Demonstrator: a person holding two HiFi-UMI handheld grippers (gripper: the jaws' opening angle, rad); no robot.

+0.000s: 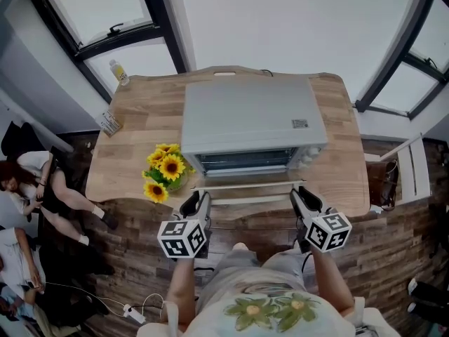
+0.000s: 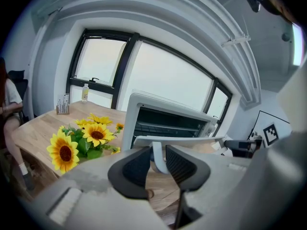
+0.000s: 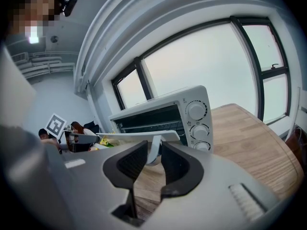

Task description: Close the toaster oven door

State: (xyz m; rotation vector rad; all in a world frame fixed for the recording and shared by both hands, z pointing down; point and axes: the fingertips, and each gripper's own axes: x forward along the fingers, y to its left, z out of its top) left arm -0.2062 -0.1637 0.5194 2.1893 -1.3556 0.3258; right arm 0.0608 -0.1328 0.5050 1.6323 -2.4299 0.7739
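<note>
A white toaster oven [image 1: 249, 121] stands on the wooden table [image 1: 137, 100], its door [image 1: 245, 185] folded down flat toward me. The door handle [image 1: 245, 200] runs along the door's near edge. My left gripper [image 1: 198, 203] is at the handle's left end and my right gripper [image 1: 300, 199] at its right end. In the left gripper view the left gripper [image 2: 158, 159] has the handle's white post [image 2: 156, 153] between its dark pads. In the right gripper view the right gripper [image 3: 154, 153] is closed on the other post [image 3: 154, 146], beside the oven's knobs [image 3: 197, 110].
A bunch of sunflowers [image 1: 167, 170] stands on the table just left of the open door. A small bottle [image 1: 119, 72] and a small box [image 1: 110, 123] sit at the table's far left. People [image 1: 42, 188] sit on the floor to the left. Windows lie behind the table.
</note>
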